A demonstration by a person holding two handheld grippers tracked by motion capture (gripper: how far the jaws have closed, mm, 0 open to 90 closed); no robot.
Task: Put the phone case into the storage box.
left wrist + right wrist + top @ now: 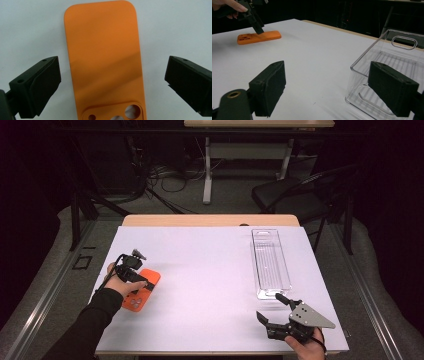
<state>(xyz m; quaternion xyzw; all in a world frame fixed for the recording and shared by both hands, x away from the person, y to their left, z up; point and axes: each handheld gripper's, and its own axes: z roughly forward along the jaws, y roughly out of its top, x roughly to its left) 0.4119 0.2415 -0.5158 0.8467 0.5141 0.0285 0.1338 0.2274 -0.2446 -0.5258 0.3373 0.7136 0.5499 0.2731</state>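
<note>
White sheet covers pretty much the whole table [200, 285], with just a strip of wood showing along the far edge. Next biggest thing is the clear plastic bin [270, 262], a long narrow one with a ribbed floor and a handle slot in each end wall, sitting on the right half of the table and running front to back. In the right gripper view its near end is right there behind the right-hand jaw.

Then the orange phone case [142, 291], over near the left edge of the table, lying flat with its back up and the camera cutouts at the end nearest the person. It's well apart from the bin.

The left gripper [112, 82] is right above the case, pointing down at it. In the left gripper view its jaws are spread wide, one on each side of the case with a clear gap to either long edge, so nothing is pinched.

The right gripper [272, 309] sits at the near right corner, just in front of the bin's near end, held in the person's hand. Its jaws are spread wide too, with nothing between them but bare sheet.
</note>
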